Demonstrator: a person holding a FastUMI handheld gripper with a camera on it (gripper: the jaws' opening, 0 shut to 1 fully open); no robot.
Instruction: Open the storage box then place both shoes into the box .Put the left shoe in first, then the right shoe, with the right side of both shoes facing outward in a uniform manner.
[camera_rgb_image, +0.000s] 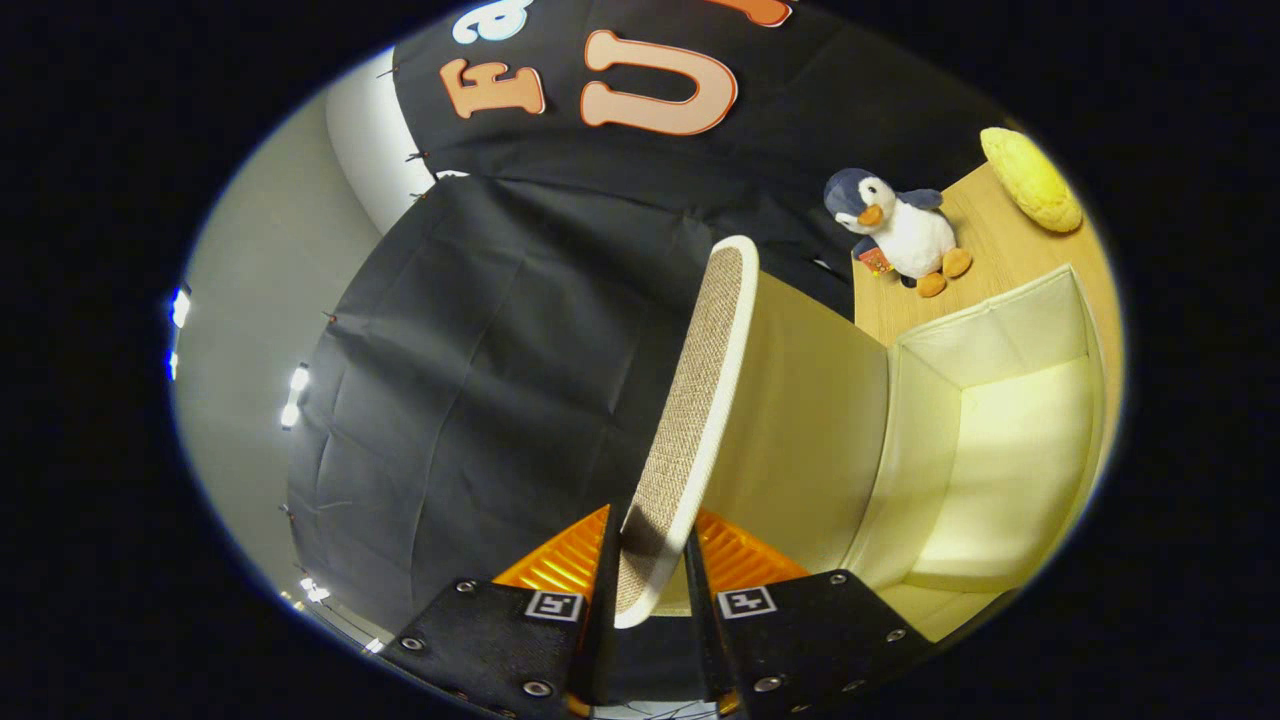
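nearest, the gripper (650, 590) has its two fingers (600, 580) pressed on either face of the storage box's lid (690, 420), pinching its white-edged rim where it passes between them. the lid stands swung up, its woven outer face on one side and its smooth cream inner face on the other, toward the box.

just beyond the fingers and to the side of the lid, the storage box (1000, 450) lies open, its pale lining showing and nothing visible inside it. it sits on the wooden desk (1000, 240).

farther off on the desk, past the box, stand a stuffed penguin (905, 235) and a yellow cushion-like object (1032, 180), well apart from the fingers. behind everything hangs the booth's black cloth wall (500, 380).

judged from this, the step in hand is the first one, opening the box, and it looks nearly done, with the lid up and no shoe yet inside. the next move likely calls for carrying the lid far enough back that it stays open unaided, then letting go gently so it does not drop shut. after that the left shoe must be found and gripped.
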